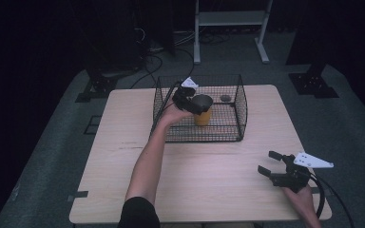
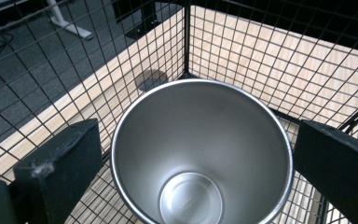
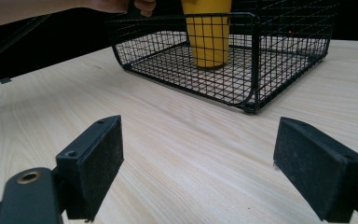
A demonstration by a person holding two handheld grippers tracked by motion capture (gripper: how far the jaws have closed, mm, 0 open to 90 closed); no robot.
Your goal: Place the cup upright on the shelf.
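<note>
Currently the left gripper (image 1: 193, 101), jaws wide around the yellow cup (image 1: 202, 115) standing in the wire basket (image 1: 241, 110), may topple the cup if either jaw clips its rim

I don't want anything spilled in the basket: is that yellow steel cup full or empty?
Empty: the left gripper view looks into the yellow steel cup, showing bare metal down to its bottom.

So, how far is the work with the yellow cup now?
The yellow cup already stands upright on the floor of the wire basket, so the placing looks done. The left hand-held gripper is at the cup's rim, jaws on either side with gaps showing. What seems left is drawing it away. The right hand-held gripper waits open above the table.
</note>
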